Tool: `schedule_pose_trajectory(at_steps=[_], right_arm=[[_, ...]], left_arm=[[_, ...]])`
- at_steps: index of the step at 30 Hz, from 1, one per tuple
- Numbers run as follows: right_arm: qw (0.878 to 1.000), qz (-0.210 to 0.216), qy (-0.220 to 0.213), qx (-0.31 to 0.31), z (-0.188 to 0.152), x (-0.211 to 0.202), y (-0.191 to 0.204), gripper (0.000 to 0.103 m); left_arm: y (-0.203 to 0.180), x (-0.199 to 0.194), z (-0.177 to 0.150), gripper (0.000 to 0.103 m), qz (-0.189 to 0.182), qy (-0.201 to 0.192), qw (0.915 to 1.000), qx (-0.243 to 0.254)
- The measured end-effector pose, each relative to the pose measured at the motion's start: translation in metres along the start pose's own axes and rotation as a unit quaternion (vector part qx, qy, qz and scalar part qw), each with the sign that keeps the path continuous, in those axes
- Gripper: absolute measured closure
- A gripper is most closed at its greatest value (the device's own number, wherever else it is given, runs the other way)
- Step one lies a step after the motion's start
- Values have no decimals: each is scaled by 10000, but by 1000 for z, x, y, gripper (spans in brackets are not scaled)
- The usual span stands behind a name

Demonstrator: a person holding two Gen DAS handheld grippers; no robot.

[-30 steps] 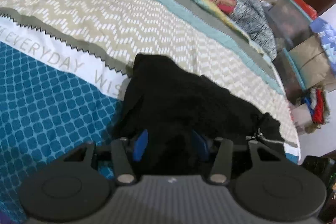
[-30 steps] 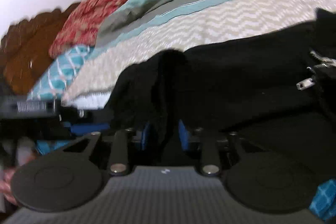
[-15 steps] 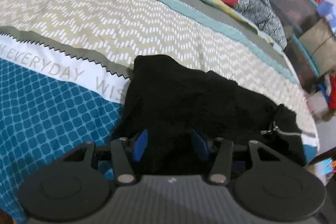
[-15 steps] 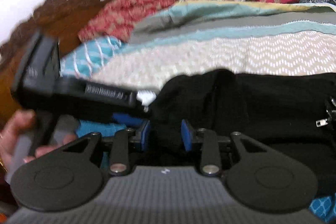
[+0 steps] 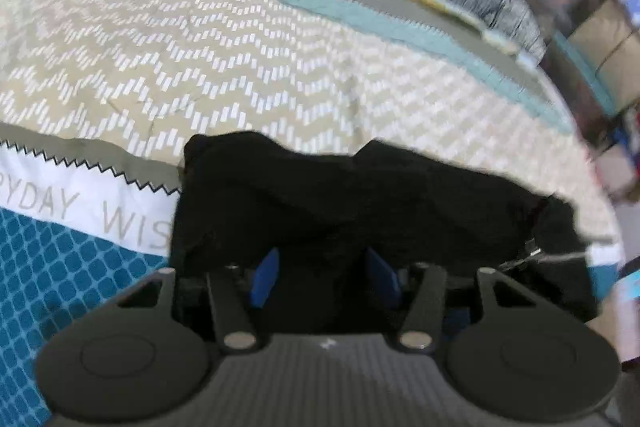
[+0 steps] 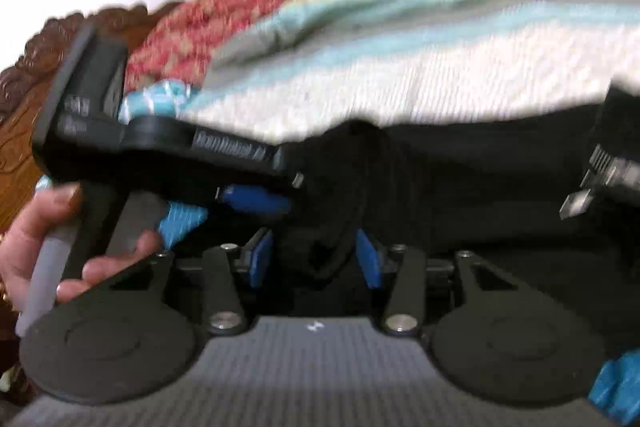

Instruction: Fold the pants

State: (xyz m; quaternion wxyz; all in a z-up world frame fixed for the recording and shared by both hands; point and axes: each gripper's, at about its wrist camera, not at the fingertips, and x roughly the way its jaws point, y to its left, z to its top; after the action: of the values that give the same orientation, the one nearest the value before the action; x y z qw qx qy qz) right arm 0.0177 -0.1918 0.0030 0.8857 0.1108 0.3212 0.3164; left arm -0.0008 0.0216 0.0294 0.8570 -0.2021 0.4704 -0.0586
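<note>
- Black soft cloth of the pants (image 5: 360, 203) bunches between both pairs of blue pads.
- Left gripper (image 5: 326, 277) and right gripper (image 6: 314, 259) have just been opening; the jaws stand half apart, the cloth loose between them and seemingly no longer pinched.
- Beyond the jaws the pants lie heaped on the patterned bedspread (image 5: 200, 67), zip (image 6: 576, 203) to the right.
- Limp and light, they should be taken by hem or waistband.
- A hand (image 6: 36, 243) holds the left gripper's handle.
</note>
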Motion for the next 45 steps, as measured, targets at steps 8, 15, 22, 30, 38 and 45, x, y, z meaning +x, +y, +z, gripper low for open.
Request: schedule_pose_trajectory(at_steps=[8,15,22,30,38,45], right_arm=[[9937,267,357,1028,15,44,-28,23],[9984,-293,377,-314,20,38,6,87],[9931,-1075,-348,-326,29,1,-20,90],[9910,-1283,140,356,8,7,-63,73],[9960,-745,-457,170,13,-33,-41,56],[9979,-485,433,55,-6,-8,-32,64]], left_arm=[[32,-32,-14,51,-229,-326,9965,-732],[28,-20,-14,51,-204,-193,9972,-693],[-7,-14,-7,51,-502,-267,9982,-166],[-28,28,-28,51,29,141,9971,752],[-17,-16,-28,48,-379,96,9985,395],[-17,-25,-58,49,-146,257,9964,794]])
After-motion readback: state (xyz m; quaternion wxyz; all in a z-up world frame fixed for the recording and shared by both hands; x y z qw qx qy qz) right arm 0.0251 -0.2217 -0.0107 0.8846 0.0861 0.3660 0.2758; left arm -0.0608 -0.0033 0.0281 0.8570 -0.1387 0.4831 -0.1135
